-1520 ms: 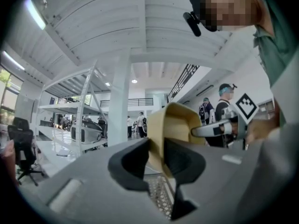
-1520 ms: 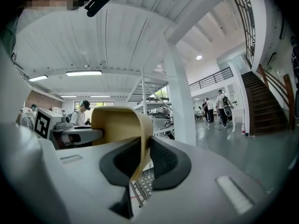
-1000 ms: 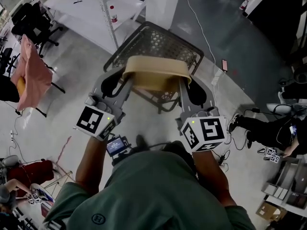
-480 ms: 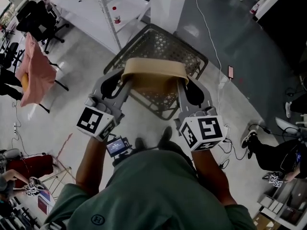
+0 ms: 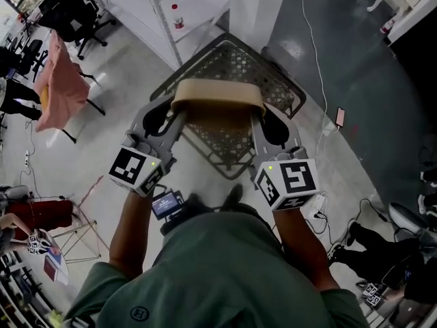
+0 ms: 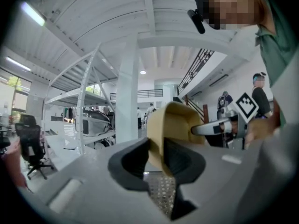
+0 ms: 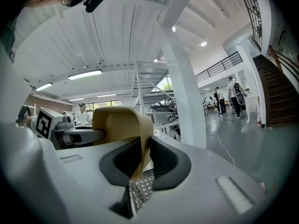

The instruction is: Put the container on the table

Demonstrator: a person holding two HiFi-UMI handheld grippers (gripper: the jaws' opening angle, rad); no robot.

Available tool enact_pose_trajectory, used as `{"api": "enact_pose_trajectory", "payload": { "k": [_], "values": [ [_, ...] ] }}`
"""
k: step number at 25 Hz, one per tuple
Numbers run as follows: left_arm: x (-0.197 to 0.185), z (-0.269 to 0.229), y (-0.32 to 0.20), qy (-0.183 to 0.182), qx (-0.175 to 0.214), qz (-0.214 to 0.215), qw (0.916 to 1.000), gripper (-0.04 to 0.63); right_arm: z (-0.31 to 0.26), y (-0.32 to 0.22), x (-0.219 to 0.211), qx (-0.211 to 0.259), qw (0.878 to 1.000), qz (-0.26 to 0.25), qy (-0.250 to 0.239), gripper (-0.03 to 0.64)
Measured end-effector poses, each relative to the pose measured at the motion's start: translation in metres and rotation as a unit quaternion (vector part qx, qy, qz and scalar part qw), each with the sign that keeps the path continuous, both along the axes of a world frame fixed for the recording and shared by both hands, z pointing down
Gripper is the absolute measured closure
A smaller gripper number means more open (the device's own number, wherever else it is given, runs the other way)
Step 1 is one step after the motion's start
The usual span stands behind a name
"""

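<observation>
Where the container (image 5: pixel 217 98) is, head view: up in front of the person, a tan tub pinched at its two short ends, overlapping the near half of a mesh basket (image 5: pixel 273 74) that stands on the floor (image 5: pixel 95 142).
Left gripper (image 5: pixel 179 115): jaws clamped on the tub's left wall, marker cube toward the person.
Right gripper (image 5: pixel 258 118): jaws clamped on the tub's right wall, level with its partner.
Edges, head view: the basket's rim reaches past the tub on the far and right sides; a white column (image 5: pixel 256 5) rises just beyond it; a white rack (image 5: pixel 153 2) stands at upper left.
Open room, head view: bare grey floor lies left of the basket, and right of it as far as a phone (image 5: pixel 340 117).
Left gripper view: one pad sits on each side of the tub's wall (image 6: pixel 175 125), pressing it; mesh shows below the jaws; column and rack lie ahead, the other gripper at right.
Right gripper view: the thin wall (image 7: pixel 121 125) is nipped between the pads; mesh shows beneath; the column stands just right of the tub, with open floor beyond.
Changed since a second ago: both grips look the same; in the head view the column and phone sit further right, and a person at the right edge has slid toward the bottom corner.
</observation>
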State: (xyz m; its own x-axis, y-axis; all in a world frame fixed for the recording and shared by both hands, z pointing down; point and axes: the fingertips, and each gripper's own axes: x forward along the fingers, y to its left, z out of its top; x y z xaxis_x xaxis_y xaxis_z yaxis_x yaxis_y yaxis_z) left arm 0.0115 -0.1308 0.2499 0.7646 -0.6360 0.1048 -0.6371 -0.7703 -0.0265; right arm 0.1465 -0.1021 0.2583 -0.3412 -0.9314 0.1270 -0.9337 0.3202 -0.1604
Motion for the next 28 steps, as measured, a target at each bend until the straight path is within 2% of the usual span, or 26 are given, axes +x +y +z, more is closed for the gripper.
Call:
{"api": "enact_pose_trajectory", "payload": {
  "k": [7, 13, 19, 28],
  "values": [
    [0.0, 0.025, -0.018, -0.014, -0.021, -0.018, 0.9995, 0.509, 0.028, -0.022, 0.0, -0.014, 1.0, -0.024, -0.004, 0.568],
    [-0.019, 0.052, -0.049, -0.009, -0.037, 0.006, 0.9993, 0.509, 0.052, -0.052, -0.021, -0.043, 0.999, -0.015, 0.0, 0.566],
    [-0.032, 0.067, -0.087, 0.0, -0.072, 0.035, 0.9968, 0.509, 0.064, -0.08, -0.036, -0.078, 0.997, 0.014, 0.009, 0.565],
    [-0.034, 0.116, -0.128, -0.019, -0.111, 0.064, 0.9916, 0.508, 0.117, -0.115, -0.039, -0.13, 0.991, 0.034, -0.004, 0.565]
  ]
}}
